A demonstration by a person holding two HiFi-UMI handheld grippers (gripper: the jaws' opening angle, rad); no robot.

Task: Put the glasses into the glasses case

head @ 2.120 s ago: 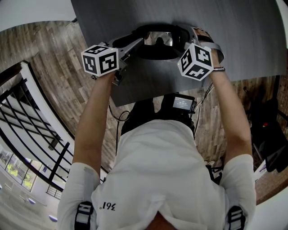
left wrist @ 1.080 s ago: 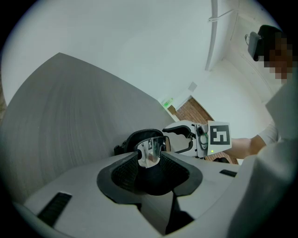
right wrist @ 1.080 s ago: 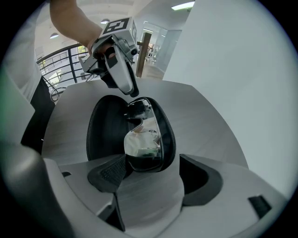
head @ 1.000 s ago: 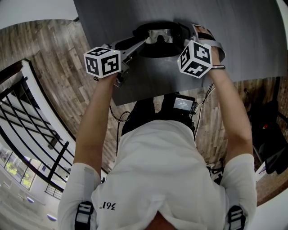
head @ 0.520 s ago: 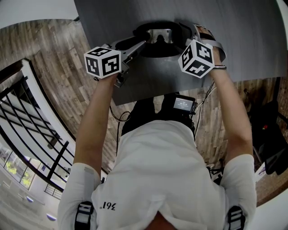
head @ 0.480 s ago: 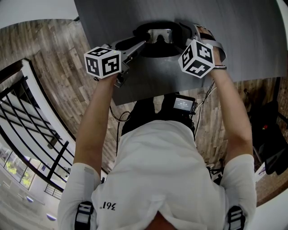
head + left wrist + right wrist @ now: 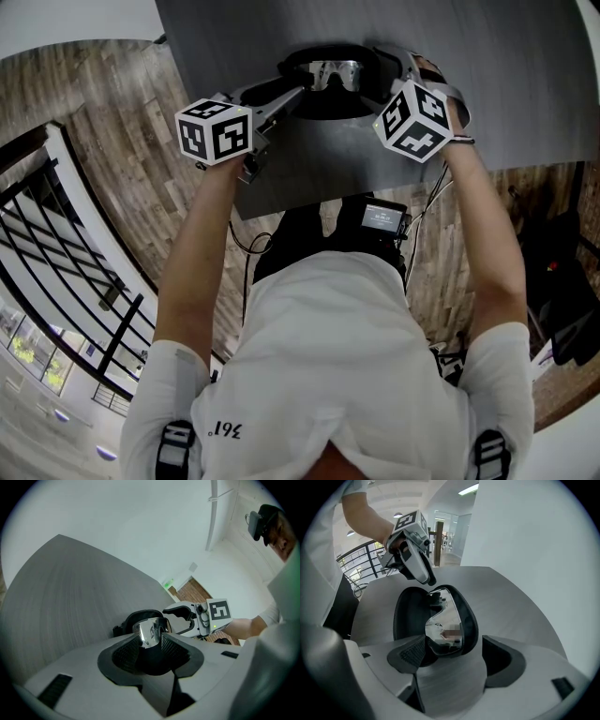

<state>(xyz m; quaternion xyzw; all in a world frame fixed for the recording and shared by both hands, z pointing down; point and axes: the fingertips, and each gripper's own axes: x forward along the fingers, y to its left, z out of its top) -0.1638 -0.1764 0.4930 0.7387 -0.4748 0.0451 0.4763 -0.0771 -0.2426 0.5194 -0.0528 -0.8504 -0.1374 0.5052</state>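
The left hand-held gripper (image 7: 150, 641) is gripping the glasses (image 7: 151, 630) over the case (image 7: 405, 613). The right hand-held gripper (image 7: 457, 653) is hanging open.

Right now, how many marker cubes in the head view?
2. One cube on the left tongs, left of the glasses case; the other cube on the right tongs, right of it. None look hidden.

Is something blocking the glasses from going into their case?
No, nothing I can see is in the way. The glasses sit right in the mouth of the open glasses case. The left claw is shut on one end of them, and the right claw is open by the other end.
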